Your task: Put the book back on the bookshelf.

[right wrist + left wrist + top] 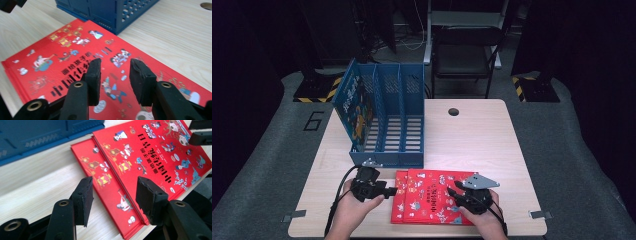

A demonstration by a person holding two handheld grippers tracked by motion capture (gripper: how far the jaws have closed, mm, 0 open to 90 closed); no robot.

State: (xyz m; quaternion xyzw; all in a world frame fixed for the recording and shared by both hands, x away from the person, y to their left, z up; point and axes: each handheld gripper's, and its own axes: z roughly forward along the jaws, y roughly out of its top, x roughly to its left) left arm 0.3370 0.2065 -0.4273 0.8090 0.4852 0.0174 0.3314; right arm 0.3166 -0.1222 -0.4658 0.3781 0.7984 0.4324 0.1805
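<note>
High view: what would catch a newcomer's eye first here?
Two bright red picture books lie stacked at the table's near edge, the top one shifted right. Behind them stands a blue file rack, a blue book in its leftmost slot. The left gripper and right gripper, both open, flank the red books.

Bright lit table [472,135], dark surroundings, soft blurry close-ups

Lower red book [105,192] mostly hidden under upper red book [155,152]; cover print beside blue file rack [387,115] too small to read.
</note>
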